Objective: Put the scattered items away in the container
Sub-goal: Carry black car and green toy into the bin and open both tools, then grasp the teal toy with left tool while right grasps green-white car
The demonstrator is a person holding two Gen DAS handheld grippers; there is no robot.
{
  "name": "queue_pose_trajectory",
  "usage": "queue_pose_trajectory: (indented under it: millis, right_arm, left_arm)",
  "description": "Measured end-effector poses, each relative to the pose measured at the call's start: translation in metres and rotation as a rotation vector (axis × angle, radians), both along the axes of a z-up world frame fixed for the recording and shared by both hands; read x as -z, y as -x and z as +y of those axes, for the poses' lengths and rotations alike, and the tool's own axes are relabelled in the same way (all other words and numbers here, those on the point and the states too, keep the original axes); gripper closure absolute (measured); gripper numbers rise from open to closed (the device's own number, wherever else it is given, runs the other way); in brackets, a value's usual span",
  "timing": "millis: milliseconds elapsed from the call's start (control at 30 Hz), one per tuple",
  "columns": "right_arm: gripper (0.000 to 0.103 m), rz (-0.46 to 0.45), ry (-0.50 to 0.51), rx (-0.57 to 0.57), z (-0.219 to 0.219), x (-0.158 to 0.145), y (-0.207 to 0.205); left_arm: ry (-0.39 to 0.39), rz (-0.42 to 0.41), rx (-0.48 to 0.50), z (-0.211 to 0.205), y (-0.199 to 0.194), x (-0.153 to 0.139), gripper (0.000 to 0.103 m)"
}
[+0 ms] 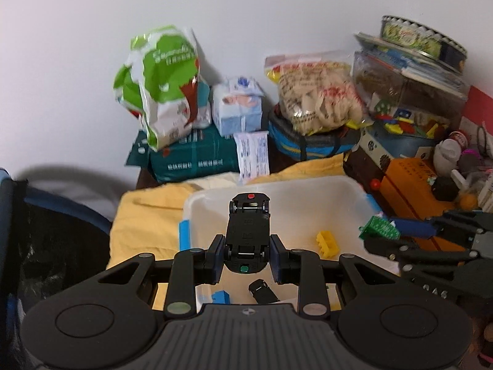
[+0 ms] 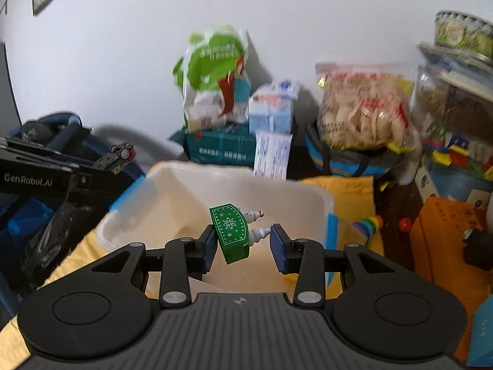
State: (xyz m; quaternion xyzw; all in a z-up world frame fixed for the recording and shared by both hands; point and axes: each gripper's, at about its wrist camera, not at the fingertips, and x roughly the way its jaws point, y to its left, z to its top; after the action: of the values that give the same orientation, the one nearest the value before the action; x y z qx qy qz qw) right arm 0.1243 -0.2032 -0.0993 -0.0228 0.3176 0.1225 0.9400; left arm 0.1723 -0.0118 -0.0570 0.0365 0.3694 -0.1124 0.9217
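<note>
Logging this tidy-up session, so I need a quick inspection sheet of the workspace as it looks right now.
Surface: yellow cloth under the white bin.
Job's things: black toy car upside down, held over the bin; green snowflake toy held over the bin; yellow block, small black car and blue block lie inside.
Clutter: green snack bag, tissue pack, cracker bag, orange box.
Grippers: left gripper shut on the car; right gripper wider, the toy against its left finger.
Cables: nothing seen.
Surroundings: white wall.
</note>
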Motion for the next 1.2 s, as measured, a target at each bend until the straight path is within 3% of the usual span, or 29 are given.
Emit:
queue_pose_trajectory:
  millis: [267, 300, 367, 467, 667, 867, 1033, 1200]
  right_arm:
    - [0.059, 0.050, 0.019, -0.004, 0.005, 0.018, -0.010]
    - [0.057, 0.060, 0.021, -0.007, 0.005, 0.020, -0.011]
    - [0.033, 0.062, 0.035, -0.009, 0.006, 0.022, -0.013]
    - [0.029, 0.038, 0.072, -0.006, 0.009, 0.023, -0.011]
    - [0.026, 0.008, 0.032, 0.005, 0.006, 0.012, 0.001]
    - [0.021, -0.064, 0.019, -0.077, 0.013, 0.005, 0.060]
    - [0.021, 0.059, 0.039, -0.175, 0.019, 0.049, 0.109]
    - [0.029, 0.176, 0.008, -0.155, 0.018, 0.086, 0.120]
  left_arm:
    - [-0.005, 0.052, 0.016, 0.000, -0.012, 0.023, 0.068]
    - [-0.010, 0.062, 0.018, -0.001, -0.013, 0.025, 0.064]
    - [-0.031, 0.079, 0.024, -0.004, -0.015, 0.030, 0.044]
    - [-0.047, 0.068, 0.028, -0.007, -0.015, 0.033, 0.043]
    - [-0.031, 0.064, 0.018, 0.000, -0.008, 0.031, 0.043]
    - [-0.044, 0.068, 0.028, 0.019, 0.035, 0.039, 0.042]
    - [-0.064, 0.170, 0.042, 0.031, 0.085, 0.077, 0.042]
    - [-0.059, 0.248, 0.033, 0.028, 0.113, 0.112, 0.043]
